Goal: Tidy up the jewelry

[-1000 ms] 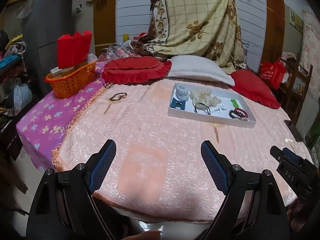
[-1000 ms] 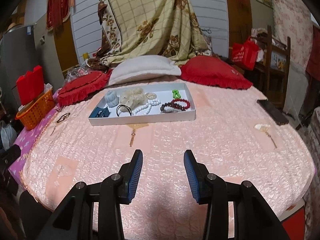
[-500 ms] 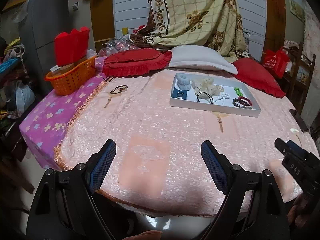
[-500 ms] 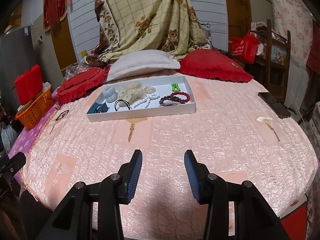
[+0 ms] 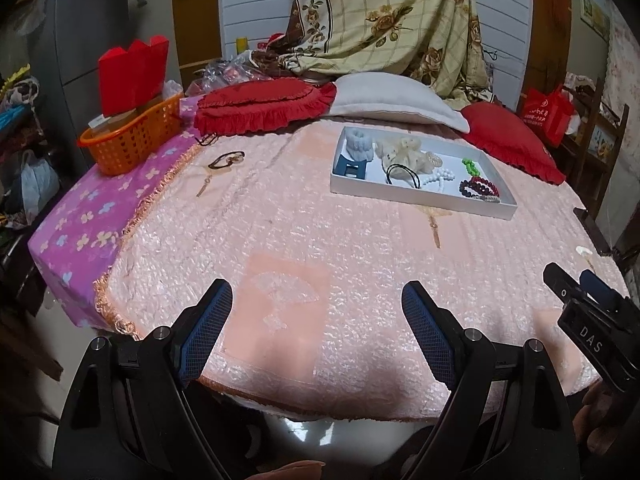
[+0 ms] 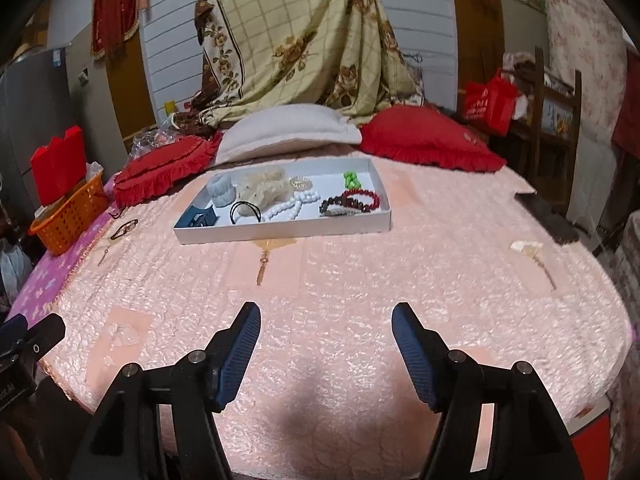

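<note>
A white tray [image 5: 420,200] [image 6: 280,234] sits on the pink bedspread and holds several pieces: a blue hair clip [image 6: 198,217], a black hair tie [image 6: 244,212], white beads [image 6: 286,208], a red bead bracelet [image 6: 362,200], green beads [image 6: 350,179] and a cream scrunchie [image 6: 262,190]. A dark bracelet [image 5: 226,159] [image 6: 125,228] lies loose on the bed near the orange basket. My left gripper [image 5: 316,300] is open and empty over the bed's near edge. My right gripper [image 6: 326,322] is open and empty, well short of the tray; it also shows in the left wrist view [image 5: 584,312].
An orange basket [image 5: 132,136] with red boxes stands on the purple sheet at far left. Red cushions [image 5: 264,106] and a white pillow [image 5: 396,100] lie behind the tray. A dark flat object [image 6: 548,220] lies at the bed's right edge.
My right gripper has opened wider. Both grippers have drawn back and risen slightly from the bed, so the tray looks a little farther away.
</note>
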